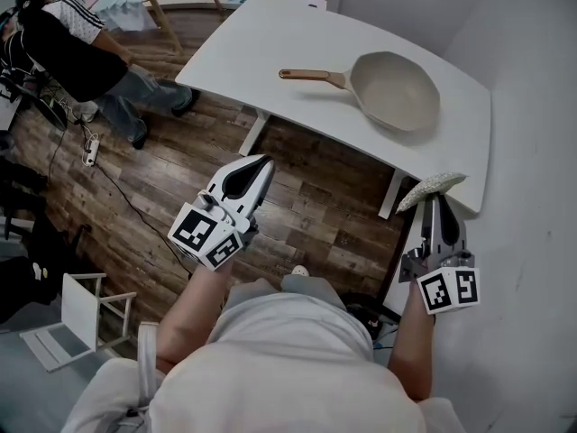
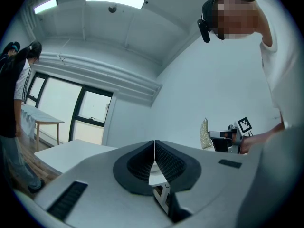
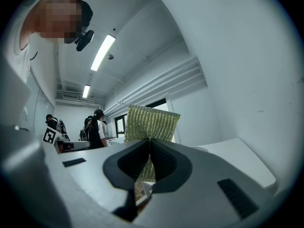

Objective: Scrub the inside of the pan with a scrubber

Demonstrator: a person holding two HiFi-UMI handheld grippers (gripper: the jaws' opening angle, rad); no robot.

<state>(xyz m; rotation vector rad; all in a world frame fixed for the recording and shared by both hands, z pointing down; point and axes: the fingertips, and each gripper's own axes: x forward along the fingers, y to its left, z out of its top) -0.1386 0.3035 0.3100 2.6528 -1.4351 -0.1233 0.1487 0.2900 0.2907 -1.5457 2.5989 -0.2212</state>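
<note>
A beige pan (image 1: 397, 88) with a brown handle (image 1: 306, 75) lies on the white table (image 1: 270, 52), empty inside. My right gripper (image 1: 435, 198) is held near the table's near right corner, shut on a yellow-green scrubber (image 1: 431, 187); in the right gripper view the scrubber (image 3: 151, 123) stands up between the pads. My left gripper (image 1: 257, 171) hovers over the wooden floor in front of the table, shut with nothing in it; its jaws (image 2: 154, 151) meet in the left gripper view. Both grippers are well short of the pan.
A person in a black top (image 1: 68, 48) sits at the far left beside cables and a power strip (image 1: 90, 149). A small white stool (image 1: 77, 318) stands at the lower left. A white wall runs along the right side of the table.
</note>
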